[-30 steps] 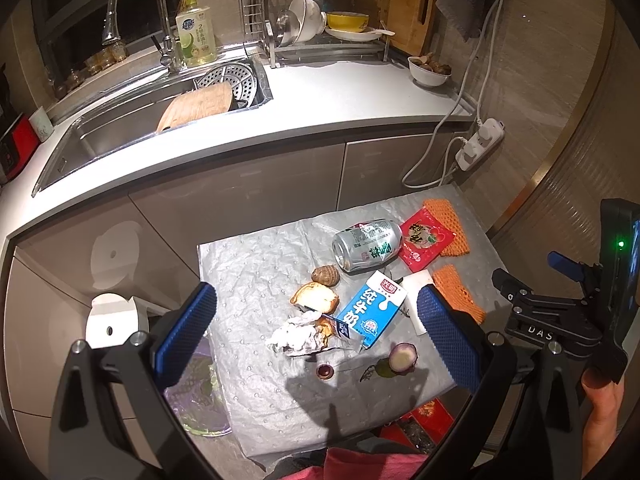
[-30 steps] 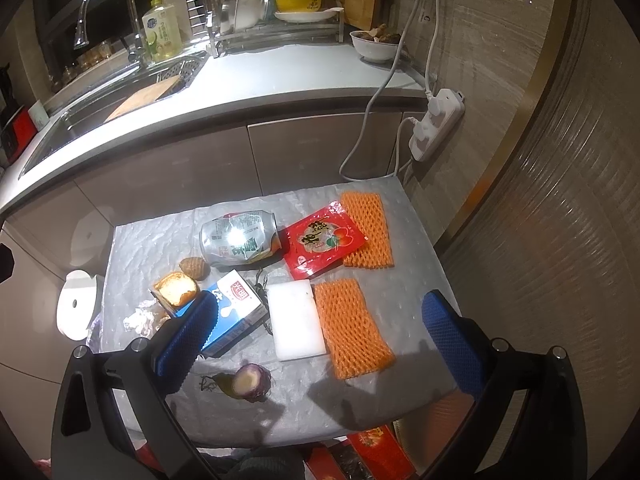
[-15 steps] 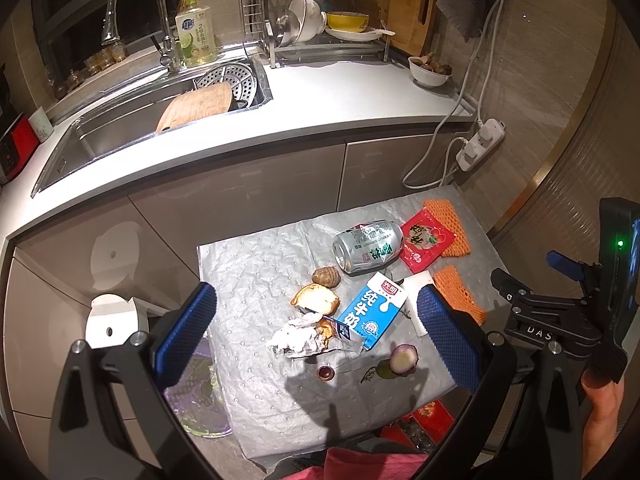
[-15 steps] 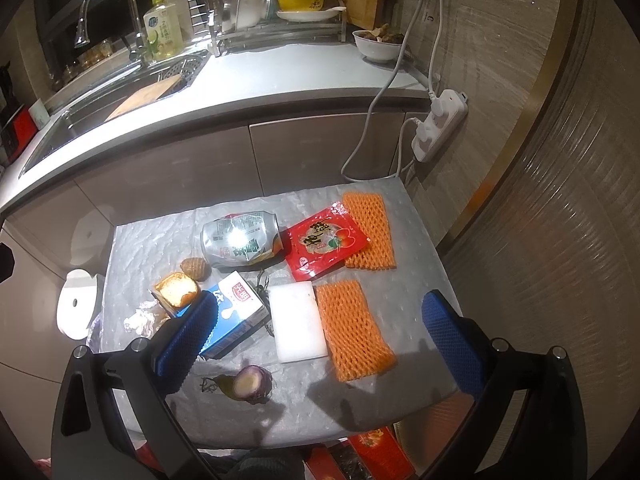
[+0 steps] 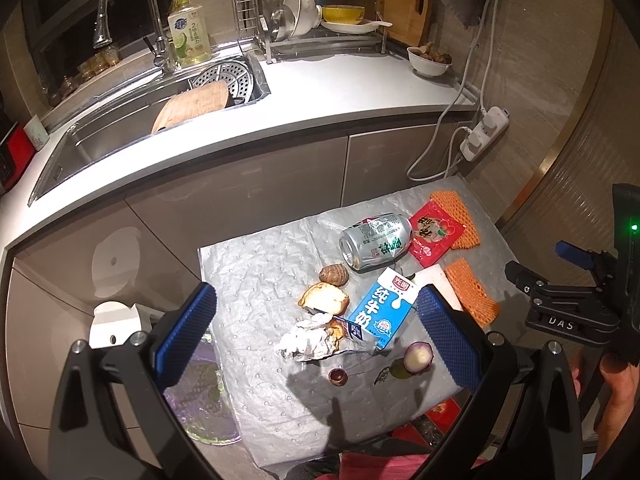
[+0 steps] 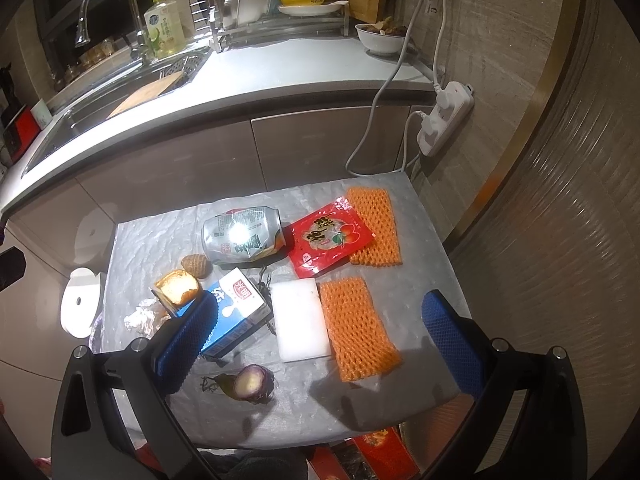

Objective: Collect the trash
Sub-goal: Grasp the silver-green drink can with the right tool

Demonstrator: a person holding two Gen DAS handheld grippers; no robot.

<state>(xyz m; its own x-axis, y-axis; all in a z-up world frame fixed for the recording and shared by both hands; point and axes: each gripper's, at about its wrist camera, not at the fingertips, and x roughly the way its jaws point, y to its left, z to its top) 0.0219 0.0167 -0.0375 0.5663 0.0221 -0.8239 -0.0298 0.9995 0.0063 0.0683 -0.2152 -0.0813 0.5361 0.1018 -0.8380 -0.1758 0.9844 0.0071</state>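
Observation:
Trash lies on a small table under a silver sheet: a crushed can, a red snack packet, a blue milk carton, a bread piece, crumpled paper, a halved purple fruit, two orange foam nets and a white foam block. My left gripper is open and empty, held above the table's near side. My right gripper is open and empty above the foam block; its body shows in the left wrist view.
A white bin lid and a bag-lined bin stand left of the table. Kitchen cabinets and a counter with a sink rise behind it. A power strip hangs on the right wall. Red packaging lies under the table.
Both grippers have barely shifted; the right wrist view has crept slightly toward the table. Nothing was taken hold of.

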